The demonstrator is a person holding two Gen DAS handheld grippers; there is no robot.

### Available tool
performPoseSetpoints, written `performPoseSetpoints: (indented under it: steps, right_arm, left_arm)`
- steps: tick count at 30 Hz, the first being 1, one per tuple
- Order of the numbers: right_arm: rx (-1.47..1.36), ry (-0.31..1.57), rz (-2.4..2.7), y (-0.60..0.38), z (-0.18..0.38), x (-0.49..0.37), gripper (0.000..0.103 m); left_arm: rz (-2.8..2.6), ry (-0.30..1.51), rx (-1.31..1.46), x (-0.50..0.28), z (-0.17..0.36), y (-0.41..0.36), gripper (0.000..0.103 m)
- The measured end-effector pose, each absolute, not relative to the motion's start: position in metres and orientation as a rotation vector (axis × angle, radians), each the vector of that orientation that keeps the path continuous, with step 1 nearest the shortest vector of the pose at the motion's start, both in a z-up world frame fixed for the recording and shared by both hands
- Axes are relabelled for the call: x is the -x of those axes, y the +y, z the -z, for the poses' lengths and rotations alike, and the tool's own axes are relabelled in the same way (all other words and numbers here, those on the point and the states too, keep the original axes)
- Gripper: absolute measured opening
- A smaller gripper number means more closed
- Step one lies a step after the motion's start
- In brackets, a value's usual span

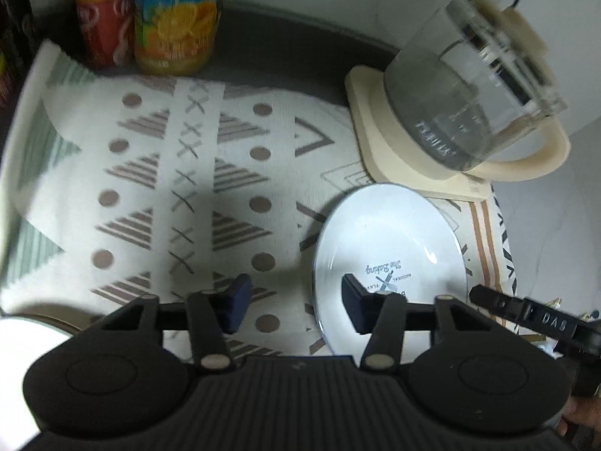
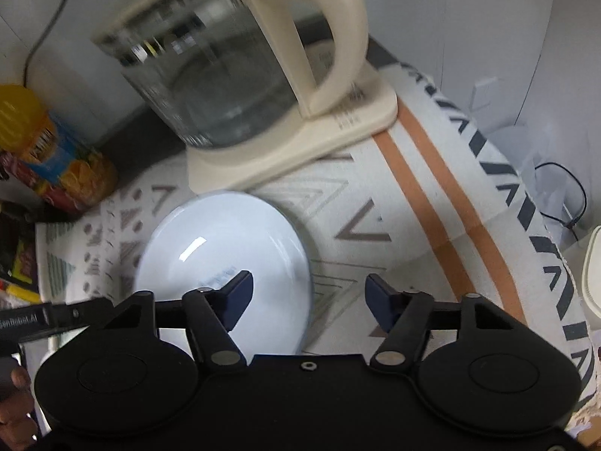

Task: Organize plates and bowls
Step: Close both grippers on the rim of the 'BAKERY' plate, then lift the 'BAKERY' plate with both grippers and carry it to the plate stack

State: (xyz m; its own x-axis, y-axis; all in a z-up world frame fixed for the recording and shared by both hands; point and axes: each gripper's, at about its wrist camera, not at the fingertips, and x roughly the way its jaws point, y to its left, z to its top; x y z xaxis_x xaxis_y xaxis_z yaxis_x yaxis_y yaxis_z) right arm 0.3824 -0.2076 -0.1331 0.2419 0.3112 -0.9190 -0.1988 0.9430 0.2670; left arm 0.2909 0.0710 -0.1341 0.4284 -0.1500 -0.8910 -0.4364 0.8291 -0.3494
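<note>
A white plate (image 1: 390, 248) with printed lettering lies flat on the patterned cloth (image 1: 157, 173), just in front of the kettle's base. My left gripper (image 1: 296, 300) hangs open over the plate's left rim, one finger above the plate and the other above the cloth. In the right wrist view the same plate (image 2: 225, 248) appears blurred. My right gripper (image 2: 310, 297) stands open astride the plate's right rim, with its left finger over the plate. Neither pair of pads presses on the plate. A white round thing (image 1: 22, 376) shows at the lower left, mostly cut off.
A glass kettle (image 1: 462, 86) on a cream base (image 1: 379, 143) stands right behind the plate. A red can (image 1: 103, 26) and an orange juice bottle (image 1: 176, 18) stand at the back left. White walls close the back and right. A black cable (image 2: 563, 203) runs at the right.
</note>
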Motion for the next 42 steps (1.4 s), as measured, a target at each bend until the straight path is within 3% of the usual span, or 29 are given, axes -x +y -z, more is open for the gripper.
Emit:
performPoseSetpoints:
  steps: [5,9,16,18,23,29,42]
  right_arm:
    - [-0.081,1.329,-0.409,-0.208,0.151,-0.387,0.052]
    - [-0.081,1.368,-0.449,-0.205,0.165,-0.39,0.04]
    - [-0.104,1.366,-0.504,-0.2,0.173,-0.393,0.034]
    - [-0.133,1.372,-0.517,-0.2,0.176,-0.395,0.022]
    - [-0.15,1.36,-0.512,-0.198,0.178,-0.398,0.016]
    - [-0.171,1.31,-0.562,-0.195,0.158,-0.4,0.007]
    - [-0.151,1.233,-0.63,-0.161,0.114,-0.398,0.007]
  left_arm:
    - [-0.234,1.166,0.638,-0.298,0.154,0.068,0.034]
    - [-0.234,1.158,0.651,-0.298,0.157,0.067,0.032]
    - [-0.221,1.175,0.671,-0.303,0.164,0.061,0.022]
    - [-0.218,1.171,0.667,-0.303,0.164,0.06,0.018]
    - [-0.205,1.182,0.667,-0.307,0.168,0.057,0.012]
    - [-0.225,1.182,0.666,-0.306,0.166,0.06,0.014]
    - [-0.233,1.106,0.619,-0.293,0.117,0.091,0.013]
